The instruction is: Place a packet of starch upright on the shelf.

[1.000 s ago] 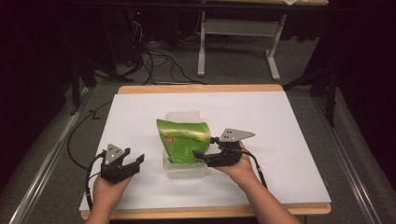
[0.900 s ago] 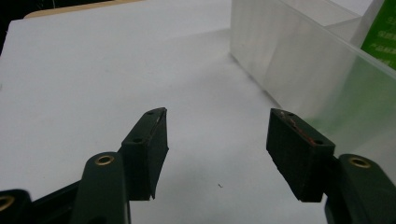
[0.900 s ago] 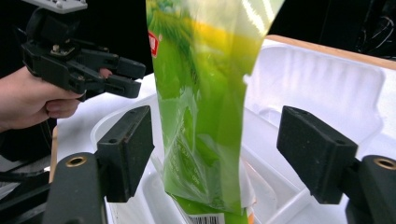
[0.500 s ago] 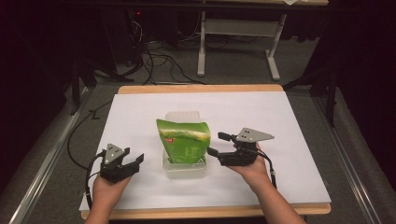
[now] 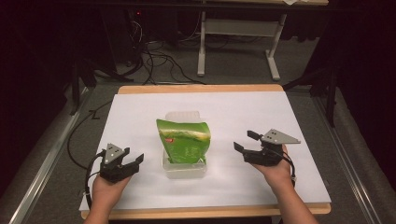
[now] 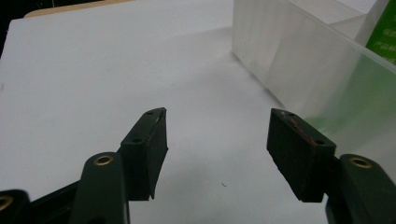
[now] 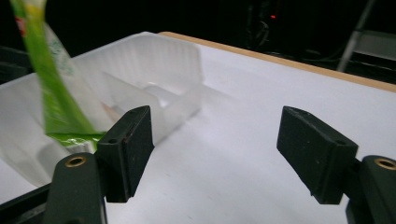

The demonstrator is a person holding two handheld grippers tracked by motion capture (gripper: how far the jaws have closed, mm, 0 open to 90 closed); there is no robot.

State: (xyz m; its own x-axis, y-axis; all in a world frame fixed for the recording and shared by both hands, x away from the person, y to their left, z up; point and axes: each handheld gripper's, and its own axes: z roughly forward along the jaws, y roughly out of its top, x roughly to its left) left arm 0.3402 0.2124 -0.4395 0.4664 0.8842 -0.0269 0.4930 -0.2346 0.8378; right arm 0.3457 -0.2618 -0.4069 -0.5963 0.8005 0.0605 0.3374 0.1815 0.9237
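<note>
**A:** From the high view, where does everything sit?

**B:** The green bag (image 5: 183, 142) stands in the clear tray (image 5: 185, 171) at the middle of the table (image 5: 140, 107), leaning toward 12 o'clock. My left gripper (image 5: 132, 163) rests at 9 o'clock of the tray, near it but apart. My right gripper (image 5: 246, 141) hangs at 3 o'clock, a little farther off. Both sets of jaws stand spread, holding nothing.

**A:** And along your left jaws?

**B:** In the left gripper view my left gripper (image 6: 217, 144) has a wide gap with bare table (image 6: 93, 84) between the pads. The tray (image 6: 299, 70) wall runs off toward 1 o'clock, with the bag (image 6: 385, 32) showing green through and above it.

**A:** The right side?

**B:** In the right gripper view my right gripper (image 7: 215, 149) is just as wide, empty. The tray (image 7: 154, 65) lies at 10 o'clock and the bag (image 7: 51, 93) slants down into it at 9 o'clock, its bottom edge just beyond my left pad.

**A:** So how would you do this step well?

**B:** I judge the bag needs seating in the tray. I would steady the tray wall with my left jaws, since light plastic will likely slide, then bring my right jaws in at the bag's side edge, pinching the film low and gently so it neither crumples nor tips out over the far wall.
</note>
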